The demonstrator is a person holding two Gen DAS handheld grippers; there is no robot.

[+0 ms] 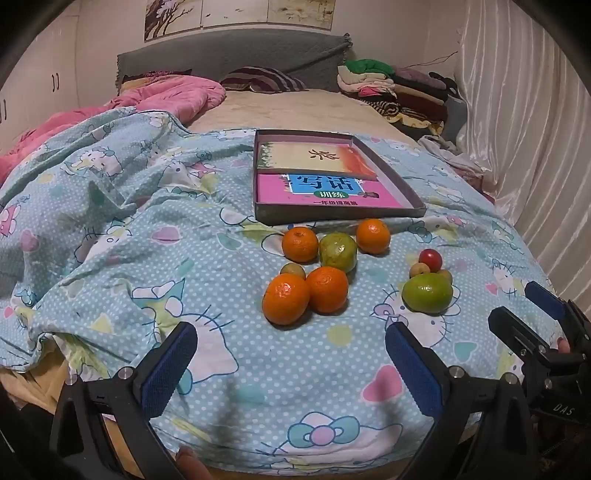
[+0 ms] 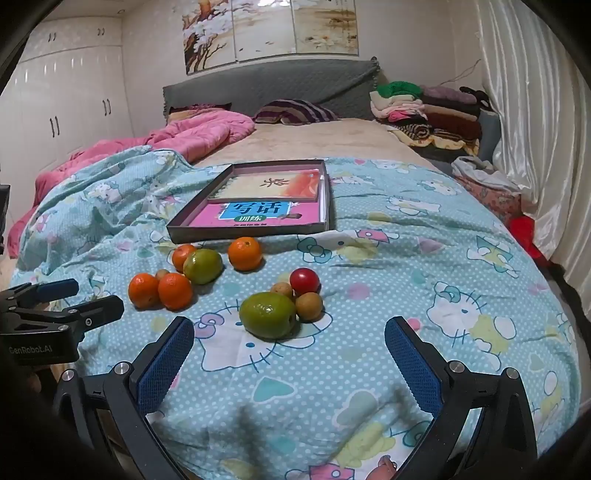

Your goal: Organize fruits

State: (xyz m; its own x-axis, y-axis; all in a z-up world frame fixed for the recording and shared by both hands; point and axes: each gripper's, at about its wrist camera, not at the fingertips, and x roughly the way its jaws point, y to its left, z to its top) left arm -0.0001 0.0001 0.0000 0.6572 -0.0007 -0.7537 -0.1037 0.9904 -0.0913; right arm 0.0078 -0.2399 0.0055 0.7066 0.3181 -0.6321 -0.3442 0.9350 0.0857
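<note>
Both the left tool [image 1: 288,354] and right tool [image 2: 288,347] hover wide open, empty, above the bed [image 2: 369,369]. Oranges [image 1: 285,299], green fruits [image 2: 267,315] and small, perhaps plum-like ones [image 2: 304,281] lie near the tray [image 1: 332,216].

orange tangerines [image 1: 286,298] on dotted blue quilt [image 1: 147,258]

This is a bedroom in a home. A bed [image 2: 369,147] with a grey padded headboard [image 2: 273,90] carries a cartoon-print quilt [image 2: 406,258], a pink duvet [image 2: 199,133] and folded clothes [image 2: 424,110]. White wardrobes [image 2: 74,96], satin curtains [image 2: 528,110] and a blossom painting [image 2: 269,29] surround it.
</note>
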